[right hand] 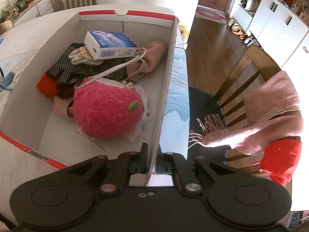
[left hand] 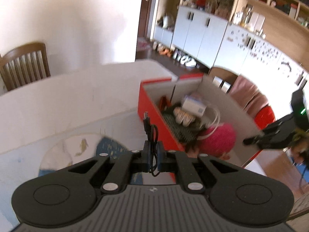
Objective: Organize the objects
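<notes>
A red cardboard box (left hand: pixel 152 104) with white inner walls stands on the table. My left gripper (left hand: pixel 152 147) is shut on a coiled black USB cable (left hand: pixel 148 127), held above the table just left of the box. My right gripper (right hand: pixel 152 154) is shut on the box's near right wall (right hand: pixel 168 73); it also shows at the right edge of the left wrist view as the right gripper (left hand: pixel 249 141). Inside the box lie a fluffy pink ball (right hand: pixel 106 112), a blue and white packet (right hand: pixel 110 44), black dotted gloves (right hand: pixel 63 67), a white cord (right hand: pixel 119 65) and pink cloth (right hand: pixel 152 56).
The white table (left hand: pixel 58 100) carries a blue-patterned mat (left hand: pixel 108 147) under my left gripper. A wooden chair (left hand: pixel 25 63) stands at the far side. Another chair (right hand: pixel 251 69) beside the box holds a pink scarf (right hand: pixel 270 116) and red cloth (right hand: pixel 280 158). White cabinets (left hand: pixel 202 32) line the far wall.
</notes>
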Motion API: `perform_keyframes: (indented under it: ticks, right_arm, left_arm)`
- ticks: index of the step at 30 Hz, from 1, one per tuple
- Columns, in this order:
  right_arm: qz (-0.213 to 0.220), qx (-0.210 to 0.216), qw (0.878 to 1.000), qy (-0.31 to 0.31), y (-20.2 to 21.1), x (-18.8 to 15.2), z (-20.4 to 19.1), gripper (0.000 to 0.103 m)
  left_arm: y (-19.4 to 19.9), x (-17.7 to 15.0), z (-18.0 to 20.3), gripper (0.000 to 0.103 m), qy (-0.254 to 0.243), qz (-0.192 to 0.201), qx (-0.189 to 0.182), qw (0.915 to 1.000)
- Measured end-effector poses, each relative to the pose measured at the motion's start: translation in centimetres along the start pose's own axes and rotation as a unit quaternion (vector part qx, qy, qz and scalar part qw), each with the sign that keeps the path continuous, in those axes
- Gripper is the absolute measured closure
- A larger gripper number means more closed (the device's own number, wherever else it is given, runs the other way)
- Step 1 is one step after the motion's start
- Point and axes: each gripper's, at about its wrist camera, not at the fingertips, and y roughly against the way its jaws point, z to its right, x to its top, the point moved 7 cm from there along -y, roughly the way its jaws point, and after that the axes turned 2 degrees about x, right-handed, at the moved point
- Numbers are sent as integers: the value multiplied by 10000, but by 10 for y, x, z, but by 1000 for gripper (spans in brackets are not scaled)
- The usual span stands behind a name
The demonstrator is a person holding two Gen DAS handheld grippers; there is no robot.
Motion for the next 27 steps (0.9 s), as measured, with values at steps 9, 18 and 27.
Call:
perform_keyframes:
  ticks: [9, 18, 27]
  right_arm:
    - [14, -3, 10000, 14, 1, 0, -1, 98]
    - [5, 4, 10000, 25, 2, 1, -2, 98]
    - [7, 27, 10000, 16, 3, 1, -2, 97]
  left_arm:
    - [43, 56, 32, 99, -264, 620, -449, 9967]
    - [10, 37, 39, 99, -325, 67, -478, 9983]
    - [-19, -1, -22, 97, 225, -409, 172, 9988]
